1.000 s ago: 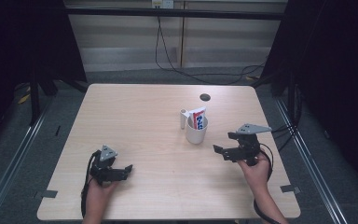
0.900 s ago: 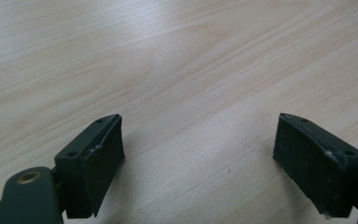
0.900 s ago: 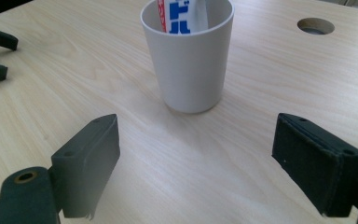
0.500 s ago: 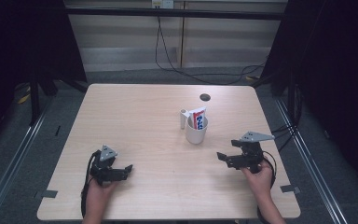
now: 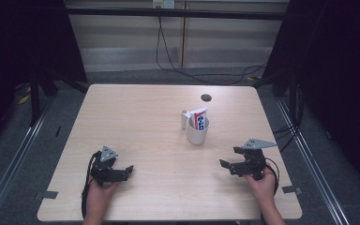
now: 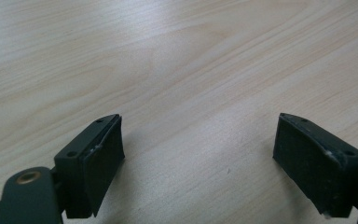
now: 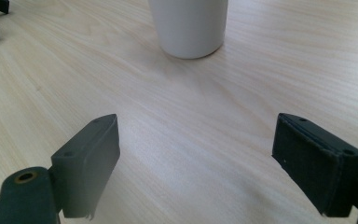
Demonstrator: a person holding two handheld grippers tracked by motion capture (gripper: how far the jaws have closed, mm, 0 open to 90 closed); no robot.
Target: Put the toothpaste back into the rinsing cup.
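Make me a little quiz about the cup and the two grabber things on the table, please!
1. True or false: the white cup lies tipped over on the table.
2. What stands inside the cup? A) a toothpaste tube B) a spoon C) nothing
3. Fill in: the jaws of the right gripper and the left gripper are both ____.

Key
1. False: it stands upright.
2. A
3. open, with only bare wood between them.
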